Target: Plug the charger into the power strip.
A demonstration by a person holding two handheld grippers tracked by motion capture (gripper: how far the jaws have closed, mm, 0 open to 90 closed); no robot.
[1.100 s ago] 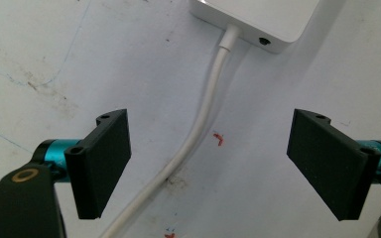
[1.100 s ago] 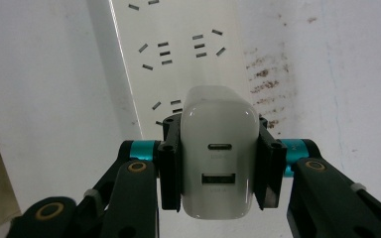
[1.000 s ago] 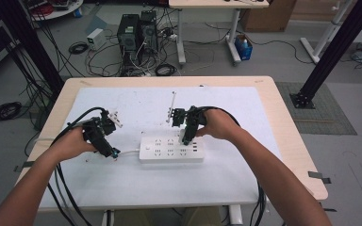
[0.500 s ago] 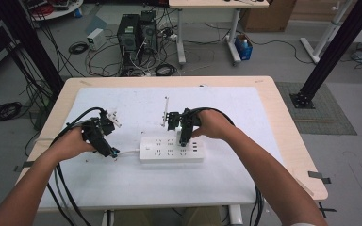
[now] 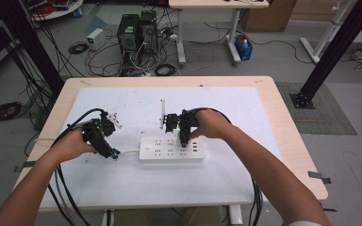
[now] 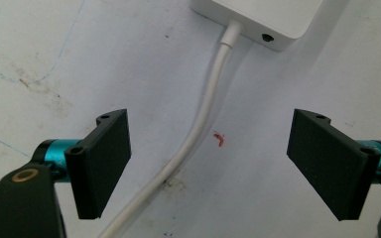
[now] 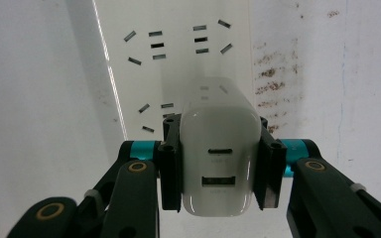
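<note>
Jaws of right gripper (image 7: pixel 221 163) clamped on upright white charger (image 7: pixel 221 158), ports upward, over power strip (image 7: pixel 178 54).

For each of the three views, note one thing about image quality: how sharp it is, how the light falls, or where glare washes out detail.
High view: even room light, a soft low-detail image, the power strip rather pale. Left gripper view: sharp, with the white cable and the left gripper jaws crisp on the stained mat. Right gripper view: glare bleaches the strip's surface, while the white charger in the right gripper looks slightly soft.
</note>
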